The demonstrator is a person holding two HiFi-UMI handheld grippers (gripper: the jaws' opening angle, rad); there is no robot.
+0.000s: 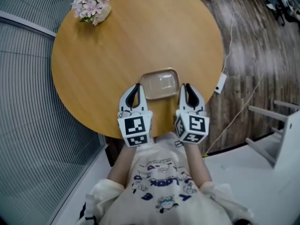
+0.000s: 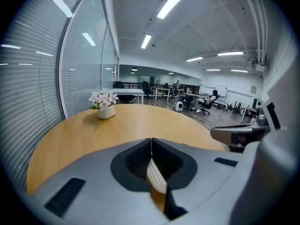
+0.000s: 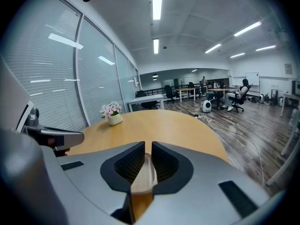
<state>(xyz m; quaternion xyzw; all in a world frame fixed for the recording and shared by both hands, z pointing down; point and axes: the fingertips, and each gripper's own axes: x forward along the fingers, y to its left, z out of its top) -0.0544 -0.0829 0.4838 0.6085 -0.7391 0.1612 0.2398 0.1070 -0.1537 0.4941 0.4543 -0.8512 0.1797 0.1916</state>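
wooden table [image 1: 93,50], tray [image 1: 161,84] rims hidden in left hand-held gripper [image 1: 138,89], right hand-held gripper [image 1: 186,88]

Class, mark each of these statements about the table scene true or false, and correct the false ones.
1. The table is round. True.
2. The tray sits beside the flowers. False: the tray lies at the near edge between the grippers, and the flowers stand at the far edge.
3. The left gripper has its jaws shut on the tray's rim. True.
4. The right gripper hangs open, clear of the tray. False: its jaws clamp the tray's opposite side.
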